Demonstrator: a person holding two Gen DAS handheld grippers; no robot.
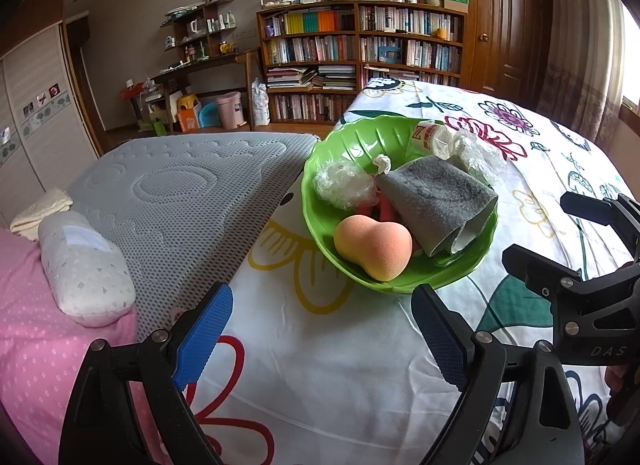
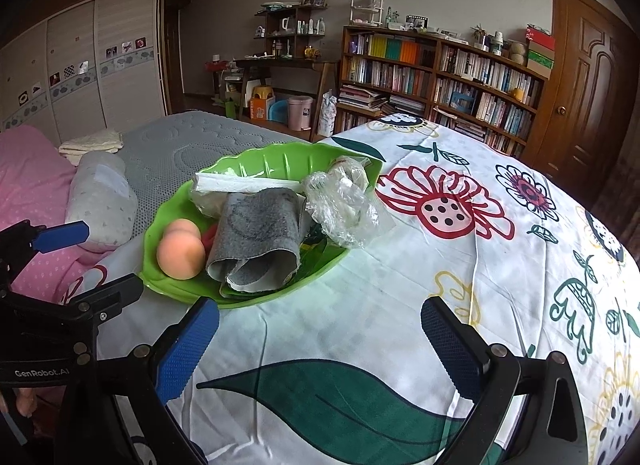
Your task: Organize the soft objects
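A green leaf-shaped bowl (image 1: 356,145) (image 2: 256,163) sits on the flowered bedspread (image 1: 320,365) (image 2: 460,265). It holds an orange makeup sponge (image 1: 374,247) (image 2: 180,251), a rolled grey cloth (image 1: 438,201) (image 2: 256,233), crumpled clear plastic (image 1: 342,183) (image 2: 342,207), a white roll (image 2: 244,183) and a labelled white tube (image 1: 430,137). My left gripper (image 1: 322,329) hangs open just short of the bowl's near rim, nothing between its blue pads. My right gripper (image 2: 320,345) is open too, over bare bedspread to the right of the bowl.
A grey mesh mattress pad (image 1: 180,193) (image 2: 192,145), a white pillow (image 1: 86,265) (image 2: 102,201) and a pink sheet (image 1: 36,345) lie to the left. A bookshelf (image 1: 360,61), a desk and a wooden door (image 1: 508,17) stand at the back.
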